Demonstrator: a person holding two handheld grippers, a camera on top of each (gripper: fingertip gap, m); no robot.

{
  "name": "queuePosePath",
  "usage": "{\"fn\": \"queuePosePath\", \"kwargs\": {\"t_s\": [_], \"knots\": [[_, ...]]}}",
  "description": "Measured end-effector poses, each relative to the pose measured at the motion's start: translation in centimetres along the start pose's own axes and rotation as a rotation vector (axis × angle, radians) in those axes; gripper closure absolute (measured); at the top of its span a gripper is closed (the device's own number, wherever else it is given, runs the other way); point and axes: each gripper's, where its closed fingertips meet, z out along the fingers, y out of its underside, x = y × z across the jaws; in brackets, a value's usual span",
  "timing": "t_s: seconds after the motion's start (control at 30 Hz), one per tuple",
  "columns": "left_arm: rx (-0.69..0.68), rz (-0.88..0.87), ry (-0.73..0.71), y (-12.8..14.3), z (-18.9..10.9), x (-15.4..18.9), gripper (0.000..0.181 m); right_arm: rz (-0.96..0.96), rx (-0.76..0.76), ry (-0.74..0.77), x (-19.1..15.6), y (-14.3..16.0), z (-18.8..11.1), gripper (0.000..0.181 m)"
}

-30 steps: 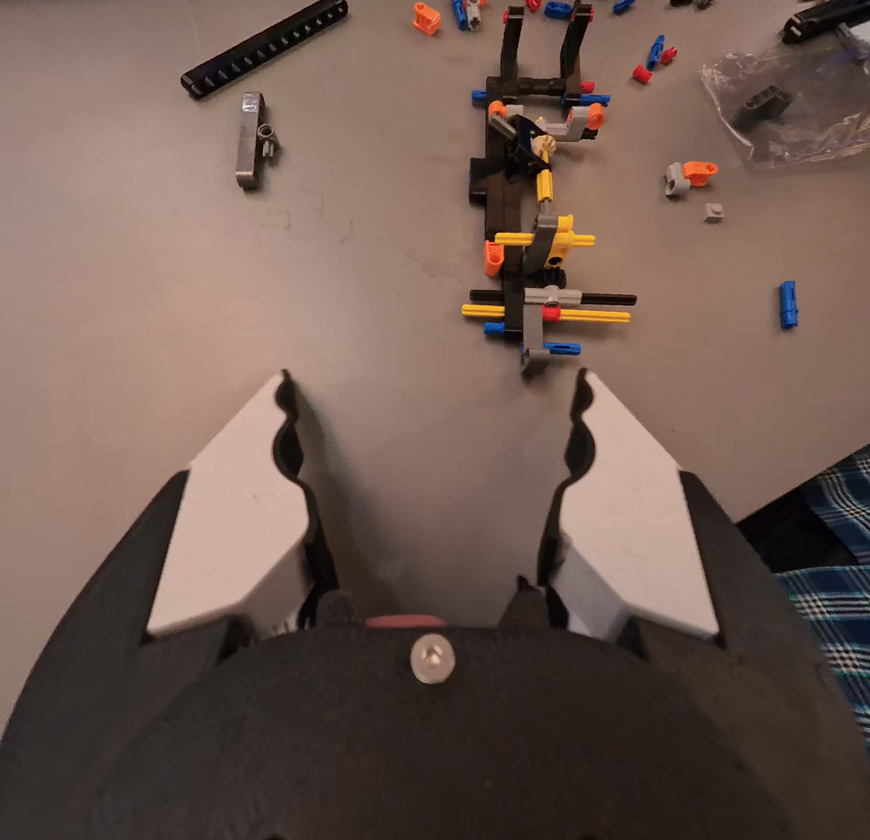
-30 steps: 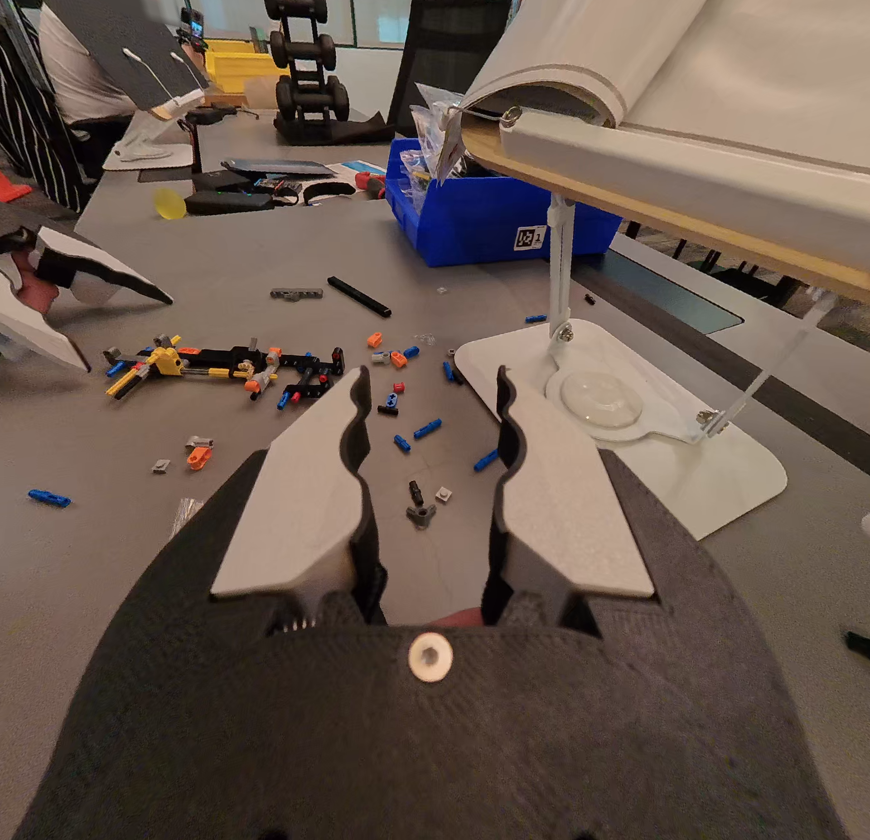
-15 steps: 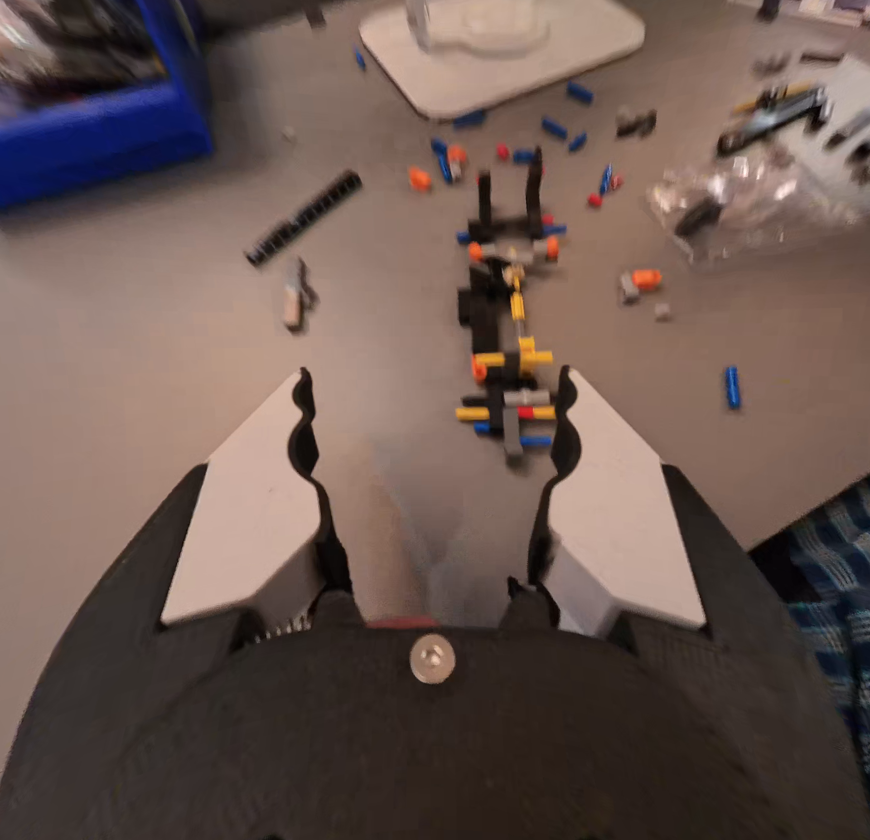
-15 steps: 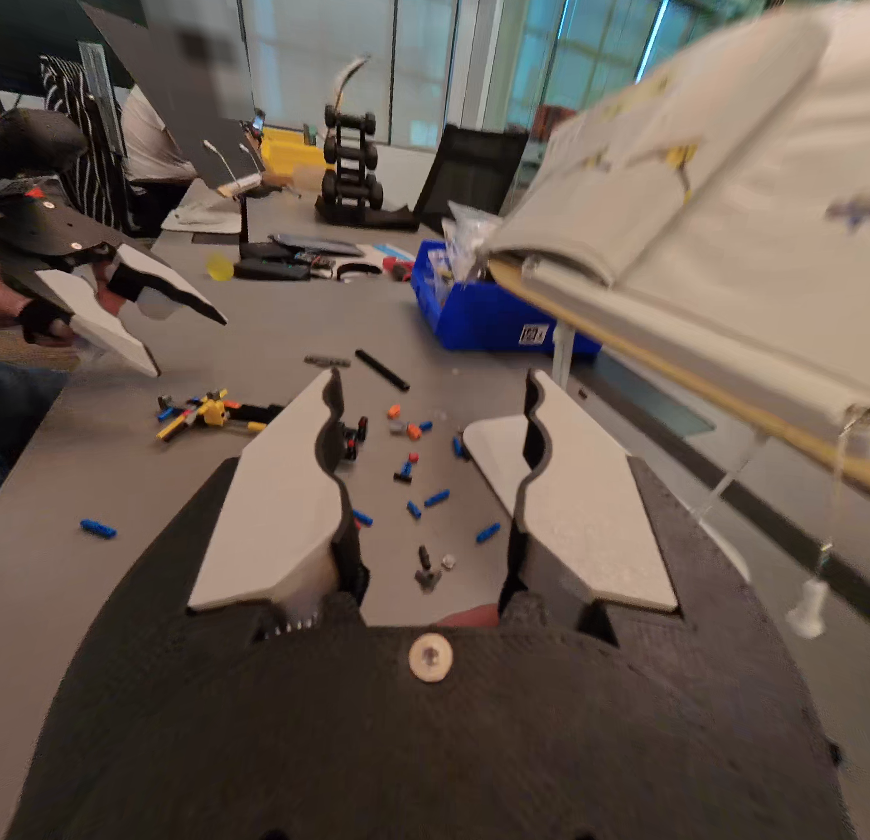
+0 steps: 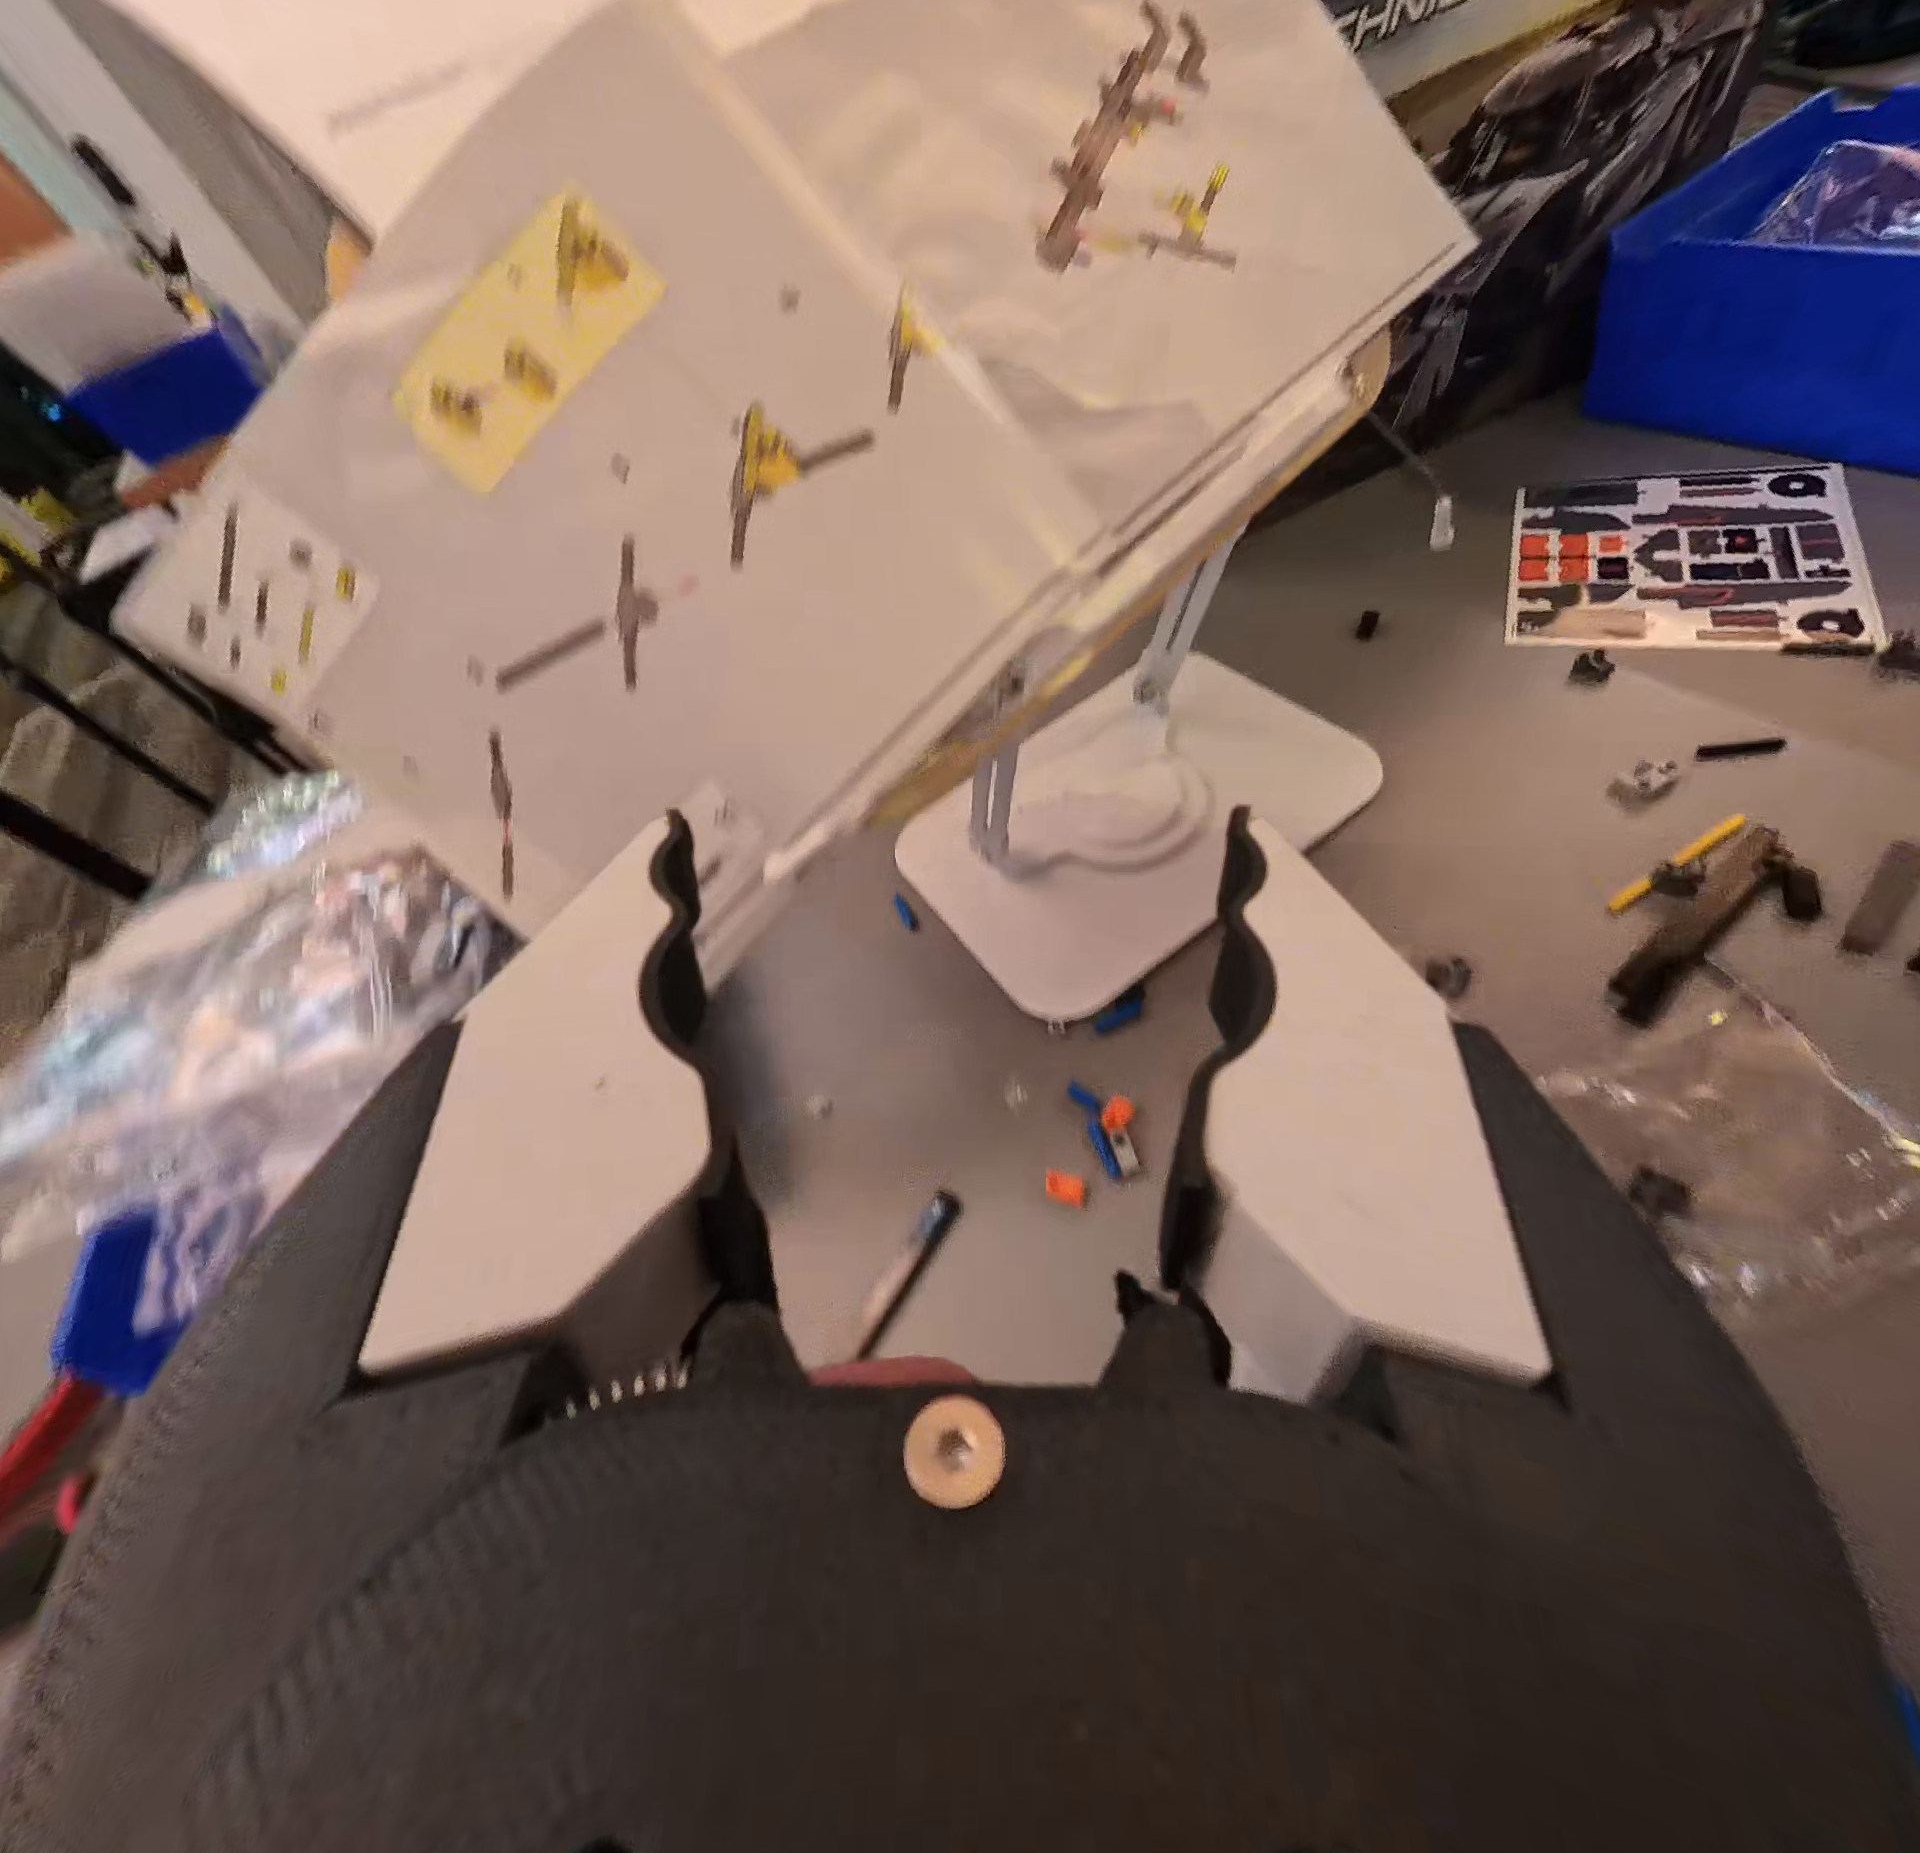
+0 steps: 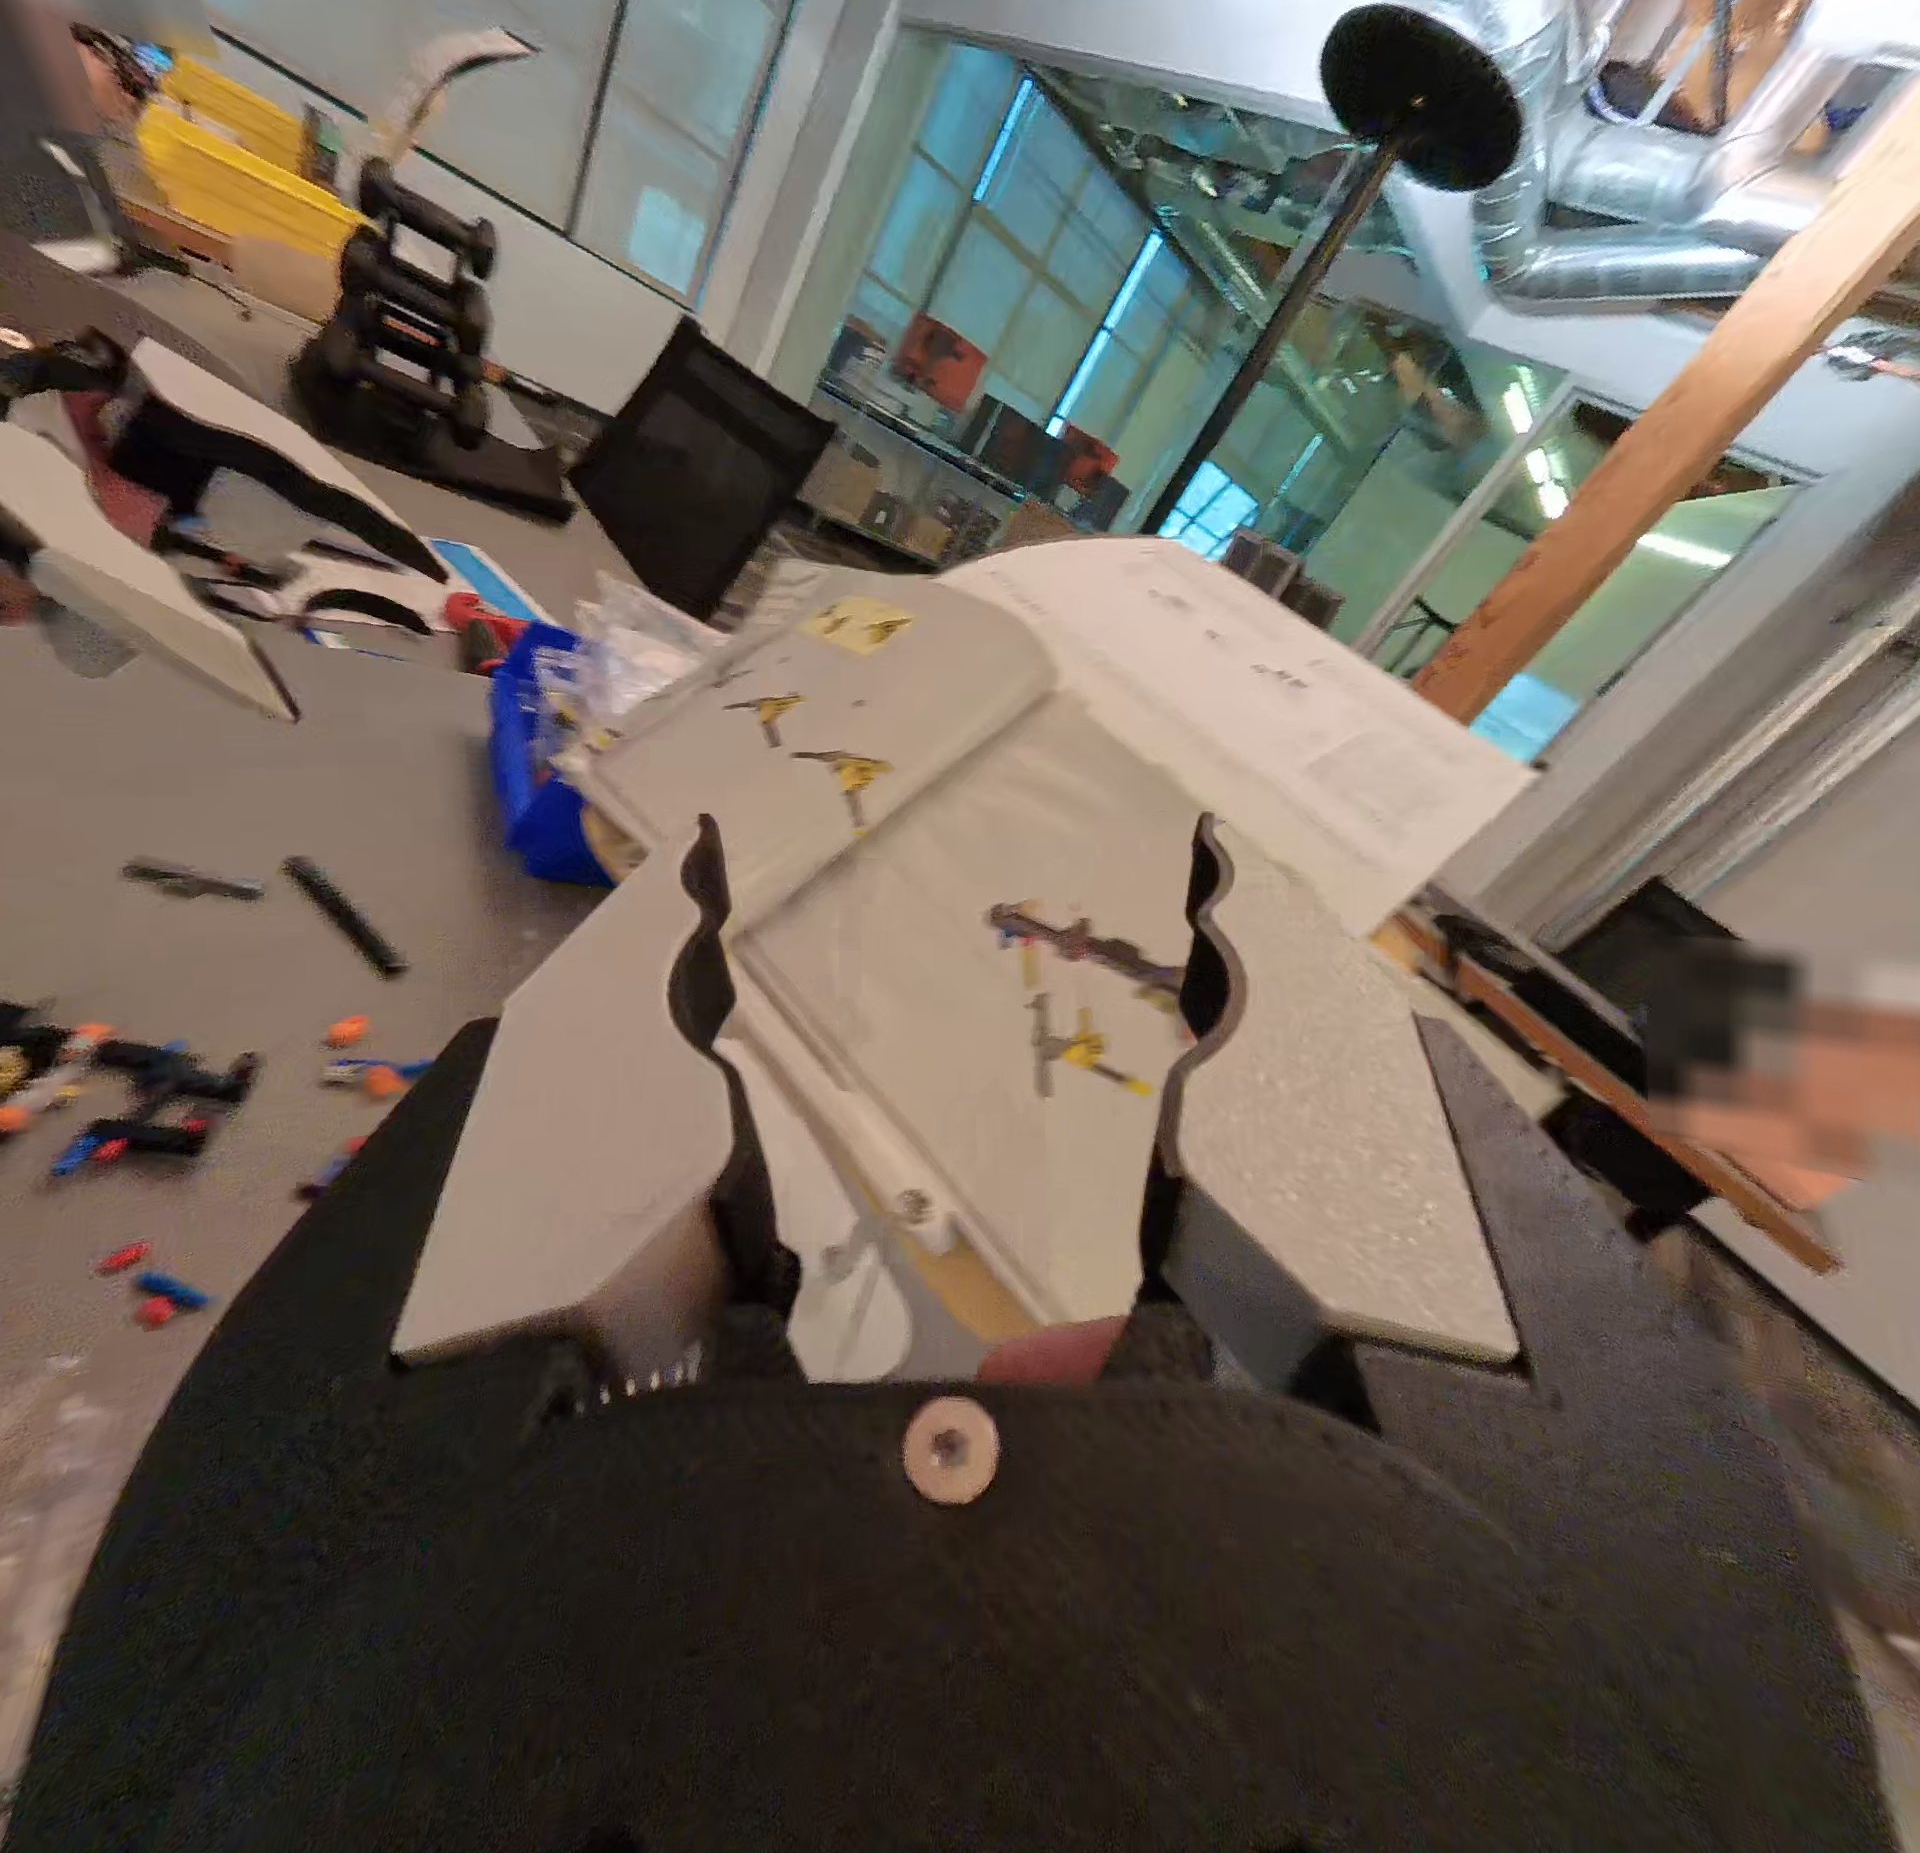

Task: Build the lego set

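1. The left gripper (image 5: 951,837) and the right gripper (image 6: 951,837) both hang in the air with jaws spread wide and nothing between them; each points at the open instruction book (image 5: 727,401) on its stand just ahead, the left one from that book's left side.
2. The step in hand looks like reading the next build stage. To do it well, hold both tools quiet, as the pages are smeared by motion, and match the pictured sub-build against the half-built lego model (image 6: 135,1086), which lies low on the table to the right gripper's left, well apart from it.
3. The grey table (image 5: 1507,868) spreads below and ahead of both tools. The stand's white base (image 5: 1143,847) sits just beyond the left fingertips.
4. A blue bin (image 6: 535,754) stands ahead-left of the right gripper, touching the book's edge in that view; a crinkled clear bag (image 5: 1745,1149) lies to the left gripper's right.
5. A sticker sheet (image 5: 1683,556) lies far right, and a second small dark sub-build (image 5: 1714,920) nearer.
6. Loose blue and orange pins (image 5: 1101,1138) sit between the left fingers, underneath.
7. Beyond: glass partitions, ceiling ducts, a dumbbell rack (image 6: 416,317).
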Motion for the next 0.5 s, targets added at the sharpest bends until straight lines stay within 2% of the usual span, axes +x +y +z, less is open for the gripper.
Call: {"fn": "queuePosePath", "kwargs": {"t_s": [0.17,0.27,0.33,0.5], "knots": [[0.027,0.159,0.057,-5.1,5.7,2.1,0.085,-0.058,-0.082,0.148,8.8,1.1,0.1,0.095],[0.032,0.263,0.081,-7.6,9.0,4.0,0.089,-0.058,-0.155,0.180,13.2,3.0,0.5,0.098],[-0.008,0.332,0.071,-8.0,11.2,4.6,0.091,-0.085,-0.229,0.127,14.4,4.9,1.5,0.116],[-0.081,0.336,0.082,-6.8,15.1,5.1,0.096,-0.103,-0.359,0.039,15.4,9.2,4.8,0.106]]}}
